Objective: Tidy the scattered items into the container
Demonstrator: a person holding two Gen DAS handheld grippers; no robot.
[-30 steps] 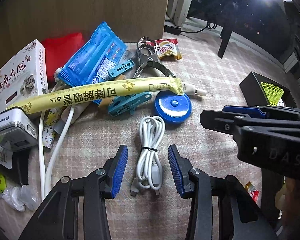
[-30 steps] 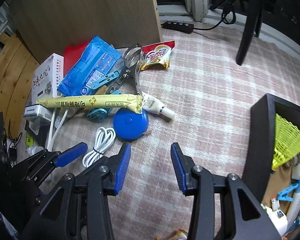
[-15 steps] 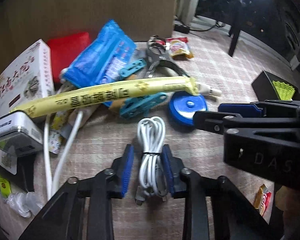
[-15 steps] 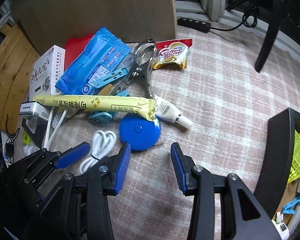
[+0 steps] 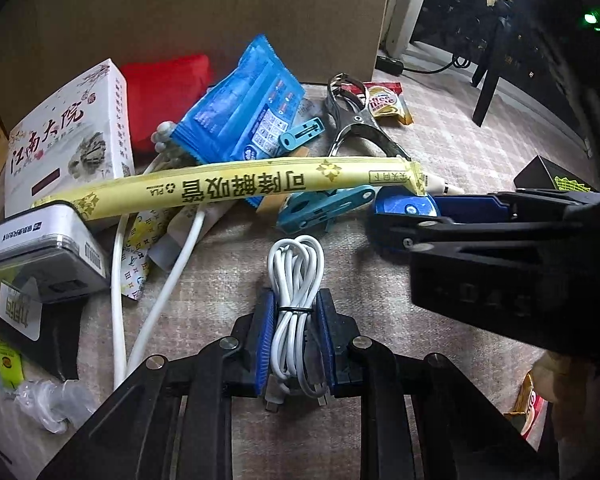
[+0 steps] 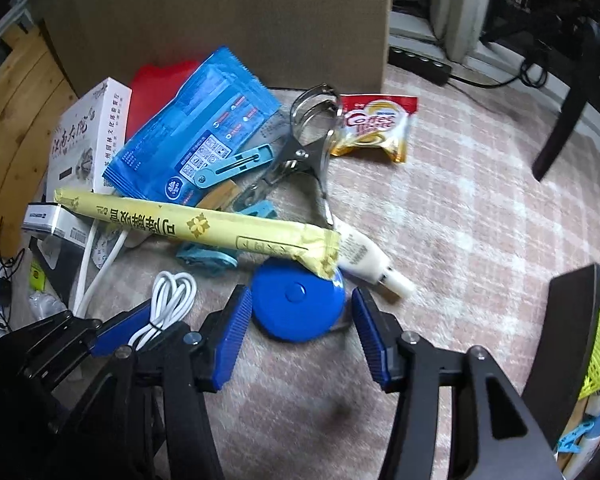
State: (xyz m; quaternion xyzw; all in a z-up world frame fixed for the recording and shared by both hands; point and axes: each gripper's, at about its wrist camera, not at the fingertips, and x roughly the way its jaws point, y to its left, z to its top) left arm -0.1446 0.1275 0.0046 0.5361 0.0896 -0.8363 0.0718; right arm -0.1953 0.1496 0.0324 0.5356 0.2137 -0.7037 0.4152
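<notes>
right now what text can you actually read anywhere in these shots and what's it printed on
"Coffee mate": red and gold sachet by the steel clamp.
"江南大院": white box, large brush characters; its smaller print is too small to read.
"可降解吸管" and "PLA": long yellow wrapper, seen upside down in the left wrist view.
"DAS": moulded on the black body of the right claw, dim.
Blue pouch, grey case and white tube: print too small or blurred.

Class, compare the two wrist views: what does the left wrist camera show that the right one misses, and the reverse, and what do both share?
Left only: the left gripper with its pads pressed on the white cable bundle.
Right only: the right gripper open around the blue tape measure; the power strip.
Both: the yellow straw packet, blue wipes pack, coffee creamer sachet.
</notes>
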